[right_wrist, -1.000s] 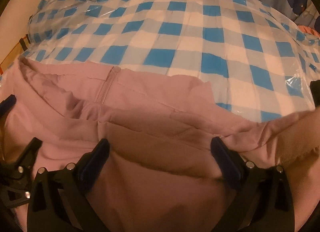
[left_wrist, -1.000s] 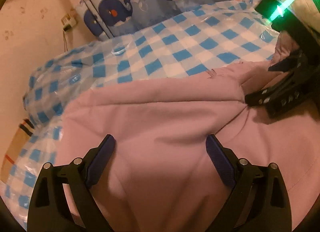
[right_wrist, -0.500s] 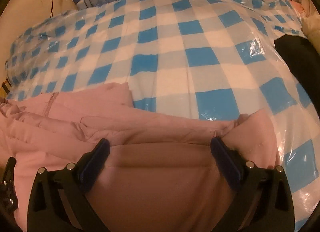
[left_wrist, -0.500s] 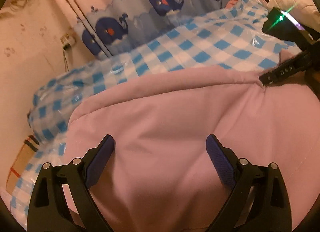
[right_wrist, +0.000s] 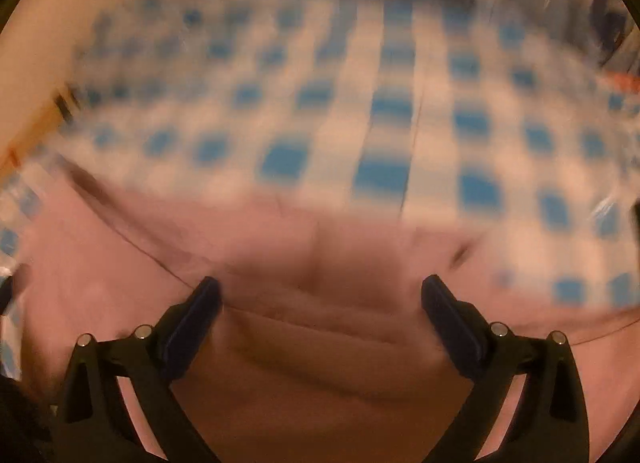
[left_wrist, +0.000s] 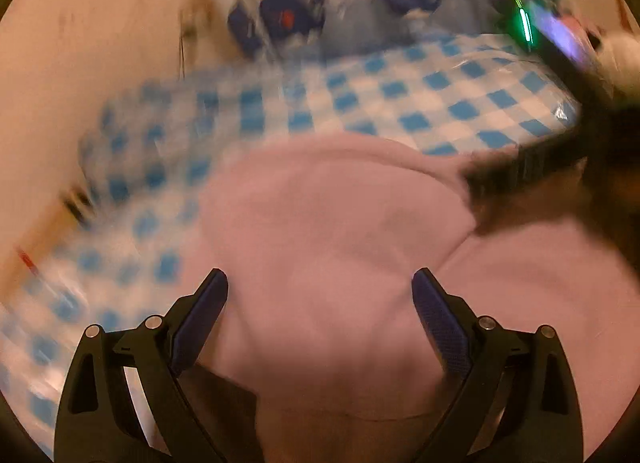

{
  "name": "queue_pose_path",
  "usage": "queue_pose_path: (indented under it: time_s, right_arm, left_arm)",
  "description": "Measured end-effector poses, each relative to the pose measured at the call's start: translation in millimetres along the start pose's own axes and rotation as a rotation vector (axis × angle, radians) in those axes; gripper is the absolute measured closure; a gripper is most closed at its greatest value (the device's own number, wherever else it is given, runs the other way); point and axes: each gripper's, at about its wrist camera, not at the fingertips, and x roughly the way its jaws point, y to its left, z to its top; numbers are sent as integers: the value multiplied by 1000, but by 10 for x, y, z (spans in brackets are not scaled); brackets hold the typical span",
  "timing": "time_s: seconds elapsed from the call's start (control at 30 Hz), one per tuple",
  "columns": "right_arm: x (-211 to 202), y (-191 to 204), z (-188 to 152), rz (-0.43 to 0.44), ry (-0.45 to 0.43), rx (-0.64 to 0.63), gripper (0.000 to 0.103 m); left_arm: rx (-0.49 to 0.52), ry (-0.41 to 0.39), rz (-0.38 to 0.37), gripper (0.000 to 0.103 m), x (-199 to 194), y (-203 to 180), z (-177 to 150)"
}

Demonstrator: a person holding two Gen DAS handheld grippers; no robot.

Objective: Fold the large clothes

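A large pink garment (left_wrist: 340,223) lies on the blue-and-white checked cover (left_wrist: 400,103). My left gripper (left_wrist: 320,295) is open just above the garment, which fills the space between its fingers. The right gripper's dark body (left_wrist: 532,167) shows at the garment's right edge in the left wrist view. In the right wrist view my right gripper (right_wrist: 320,299) is open over folded layers of the pink garment (right_wrist: 320,343), with the checked cover (right_wrist: 380,123) beyond. Both views are blurred by motion.
A whale-print curtain (left_wrist: 340,15) hangs behind the bed. A pale wall (left_wrist: 100,43) stands at the left. A striped object (left_wrist: 76,203) sits at the bed's left edge.
Both grippers have pulled back and swung, blurring the views. The garment's far edge now sits lower in the frames, with more checked cover showing. Both grippers stay open.
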Motion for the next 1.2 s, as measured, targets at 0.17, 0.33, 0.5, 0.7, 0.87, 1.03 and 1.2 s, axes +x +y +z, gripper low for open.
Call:
queue_pose_path:
  time_s: [0.17,0.33,0.5,0.7,0.87,1.03,1.2]
  right_arm:
    - [177,-21,-19,-3,42,-11,7]
    - [-742,-262,24,-26,-113,-9,7]
    - [-834,-1133,-361,-278,-120,60,7]
    - [-579,-1588,-632,-61,-108,210,7]
    - [-1480,-1422,-923,-72,-225,225,7]
    - [-1459,-1405,-1573,-185,-164,187,7]
    - [-1145,-1596,-1706,-118,-159,243,5]
  left_arm:
    - [-7,55,-27,12,98,32,-10]
    - [-32,-28,55,12,-160,300,142]
    - [-95,67,47,11,173,547,57]
    - [-117,135,-15,10,431,510,-49]
    - [-121,105,21,11,147,575,-32]
    - [-100,49,18,10,-175,515,-225]
    - [-156,108,-55,9,80,544,-312]
